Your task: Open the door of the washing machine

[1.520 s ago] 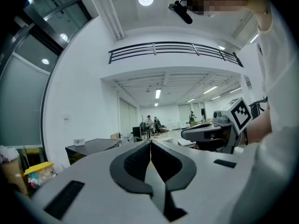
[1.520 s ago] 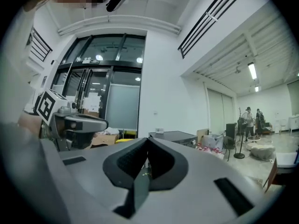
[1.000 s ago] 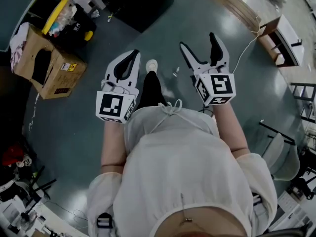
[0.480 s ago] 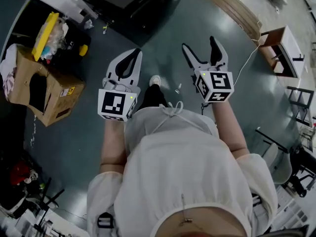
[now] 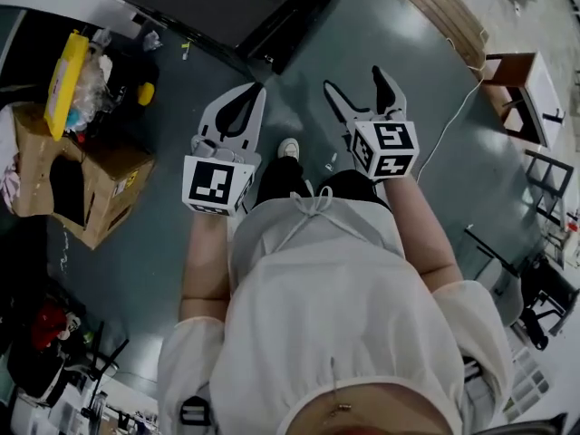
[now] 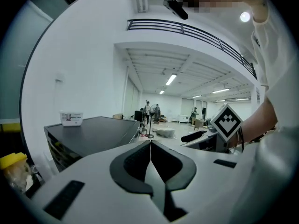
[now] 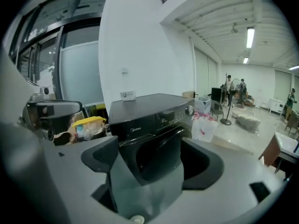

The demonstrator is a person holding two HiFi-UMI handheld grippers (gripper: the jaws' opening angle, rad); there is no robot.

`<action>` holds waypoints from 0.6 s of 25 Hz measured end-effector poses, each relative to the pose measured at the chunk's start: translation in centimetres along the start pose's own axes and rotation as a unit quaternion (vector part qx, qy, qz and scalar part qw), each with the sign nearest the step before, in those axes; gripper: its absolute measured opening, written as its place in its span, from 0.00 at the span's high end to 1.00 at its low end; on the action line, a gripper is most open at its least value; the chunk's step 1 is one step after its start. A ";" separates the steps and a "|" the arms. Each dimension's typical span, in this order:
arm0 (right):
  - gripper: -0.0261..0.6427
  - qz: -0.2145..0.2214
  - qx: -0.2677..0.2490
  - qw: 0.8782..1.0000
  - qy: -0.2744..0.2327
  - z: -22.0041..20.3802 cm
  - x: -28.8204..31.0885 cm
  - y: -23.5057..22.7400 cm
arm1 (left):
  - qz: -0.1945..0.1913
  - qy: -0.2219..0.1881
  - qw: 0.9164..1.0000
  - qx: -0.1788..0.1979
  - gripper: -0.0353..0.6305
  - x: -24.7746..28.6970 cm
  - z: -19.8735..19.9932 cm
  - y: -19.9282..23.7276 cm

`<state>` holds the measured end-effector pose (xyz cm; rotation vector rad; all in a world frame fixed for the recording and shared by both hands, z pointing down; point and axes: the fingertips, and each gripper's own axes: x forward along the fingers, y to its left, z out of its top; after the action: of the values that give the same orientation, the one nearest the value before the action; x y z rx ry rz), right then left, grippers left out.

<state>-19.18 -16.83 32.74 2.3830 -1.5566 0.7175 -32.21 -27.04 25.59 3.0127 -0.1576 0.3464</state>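
approach, nothing gripped | washer point(image 7: 140, 113) straight ahead of right gripper point(image 7: 150, 160), door point(image 7: 161, 141) looks closed | right jaws wide, likely readied for the door | left gripper point(image 6: 150, 146) jaws together, empty (aimed past the washer, seemingly idle)

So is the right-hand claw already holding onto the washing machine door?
No, the right gripper's jaws stand apart with nothing between them, and the washing machine is ahead of them, untouched.
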 end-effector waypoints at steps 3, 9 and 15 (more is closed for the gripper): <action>0.35 0.017 0.009 0.999 0.033 -2.1 4.0 0.8 | 0.000 0.018 1.000 -0.015 0.91 1.4 -2.8 1.8; 0.42 0.028 0.022 0.995 0.094 -7.3 12.0 0.4 | 0.018 0.042 0.998 -0.037 0.91 4.7 -8.5 4.1; 0.43 0.007 0.059 0.985 0.160 -15.0 20.1 0.0 | 0.047 0.082 0.994 -0.052 0.91 6.2 -15.6 6.8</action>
<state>-16.94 -26.59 55.70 2.1978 -1.4331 1.1586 -30.47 -32.55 42.73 2.8645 -0.2930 0.5725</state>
